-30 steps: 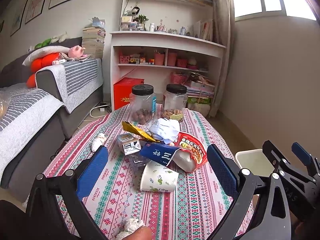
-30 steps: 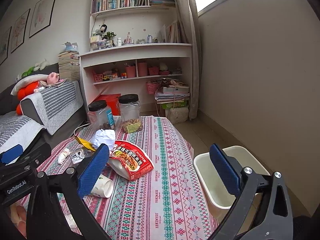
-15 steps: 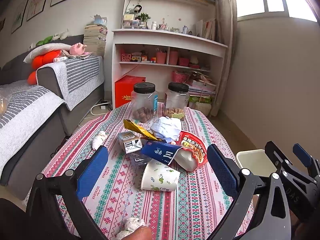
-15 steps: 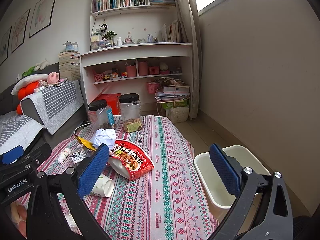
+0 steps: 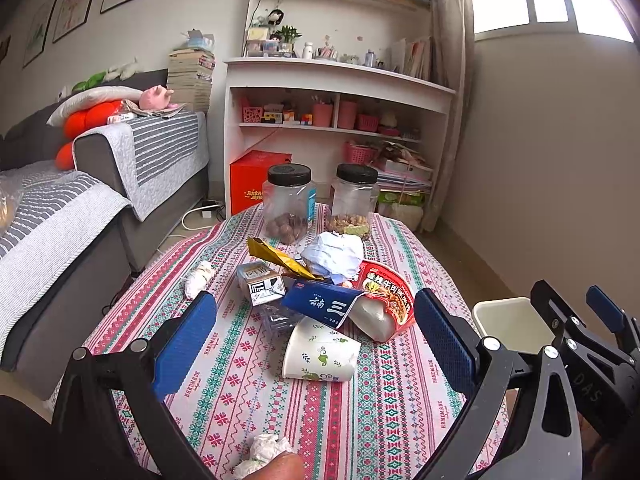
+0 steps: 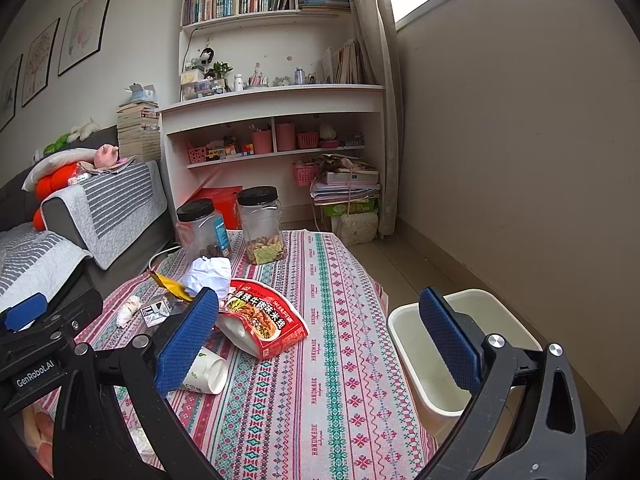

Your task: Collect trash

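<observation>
A heap of trash lies mid-table: a tipped paper cup, a blue carton, a red noodle bowl, crumpled white paper, a yellow wrapper, a small box and two tissue wads. My left gripper is open and empty, hovering short of the cup. My right gripper is open and empty above the table's right side, with the bowl by its left finger. A white bin stands on the floor right of the table.
Two black-lidded clear jars stand at the table's far end. A grey sofa runs along the left. A white bookshelf stands behind. The table has a patterned cloth.
The left gripper's view has drifted slightly, with the trash heap a little higher and closer. Both grippers stay open and empty. The right view is almost unchanged.
</observation>
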`<state>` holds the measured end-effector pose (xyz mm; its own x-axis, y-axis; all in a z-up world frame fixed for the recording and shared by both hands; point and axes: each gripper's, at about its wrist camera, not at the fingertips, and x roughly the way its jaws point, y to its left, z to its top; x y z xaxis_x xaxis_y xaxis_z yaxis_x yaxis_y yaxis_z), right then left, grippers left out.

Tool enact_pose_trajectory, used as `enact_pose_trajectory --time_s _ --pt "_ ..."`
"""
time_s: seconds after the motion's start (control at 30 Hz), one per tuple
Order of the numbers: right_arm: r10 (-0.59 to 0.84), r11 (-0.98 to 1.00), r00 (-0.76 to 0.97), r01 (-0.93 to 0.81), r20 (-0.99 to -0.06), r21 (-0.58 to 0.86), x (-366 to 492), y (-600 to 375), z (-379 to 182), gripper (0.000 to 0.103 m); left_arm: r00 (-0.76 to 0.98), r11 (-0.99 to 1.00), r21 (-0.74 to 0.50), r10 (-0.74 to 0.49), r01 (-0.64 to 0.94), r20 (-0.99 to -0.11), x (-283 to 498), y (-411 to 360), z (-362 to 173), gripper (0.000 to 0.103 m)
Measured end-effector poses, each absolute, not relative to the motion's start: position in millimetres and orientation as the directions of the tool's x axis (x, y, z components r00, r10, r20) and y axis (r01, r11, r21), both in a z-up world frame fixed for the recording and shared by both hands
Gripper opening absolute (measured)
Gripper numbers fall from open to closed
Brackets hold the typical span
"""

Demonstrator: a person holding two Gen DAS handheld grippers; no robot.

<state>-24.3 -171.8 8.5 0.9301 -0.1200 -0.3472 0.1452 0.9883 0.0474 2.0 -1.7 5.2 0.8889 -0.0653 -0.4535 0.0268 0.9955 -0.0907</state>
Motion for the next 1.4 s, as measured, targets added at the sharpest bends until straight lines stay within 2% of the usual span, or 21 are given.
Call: enact_pose_trajectory --time_s 0.8,0.87,0.93,1.03,1.1,1.27,1.4 --pt "-0.118 0.988 0.927 0.145 -0.356 0.05 -25.0 -169.9 5.4 0.096 0.878 0.996 -0.089 -0.066 0.027 -0.473 2.0 0.6 2.8 0.096" --pt "-0.121 0.987 0.923 0.149 -0.365 0.051 -24.0 -173.3 5.1 0.096 0.855 0.995 -0.09 -0.081 0.04 -0.512 5.9 4.0 1.7 0.096" --pt "-0.131 0.985 0.91 0.163 -0.394 0.049 -19.4 -175.3 3.1 0.096 0.802 0.995 -0.07 -0.094 0.064 -0.59 18.4 4.8 -2.1 0.096" --pt "-0.137 0.983 0.875 0.18 -0.465 0.049 -9.2 -179.7 -3.7 0.096 0.605 0.989 -0.005 -0.095 0.149 -0.791 46.8 9.5 -27.7 0.096" --pt "-0.127 0.982 0.826 0.183 -0.549 0.048 2.1 -181.8 -14.6 0.096 0.407 0.983 -0.003 -0.078 0.183 -0.91 63.1 22.6 -59.2 0.096" --pt "-0.07 0.983 0.723 0.168 -0.688 0.077 19.9 -189.6 -39.7 0.096 0.192 0.985 -0.052 -0.083 0.162 -0.978 64.9 48.8 -110.1 0.096" --pt "-0.059 0.981 0.687 0.173 -0.725 0.085 24.4 -192.7 -47.0 0.096 0.12 0.982 -0.115 -0.134 0.15 -0.984 62.0 50.2 -130.4 0.096"
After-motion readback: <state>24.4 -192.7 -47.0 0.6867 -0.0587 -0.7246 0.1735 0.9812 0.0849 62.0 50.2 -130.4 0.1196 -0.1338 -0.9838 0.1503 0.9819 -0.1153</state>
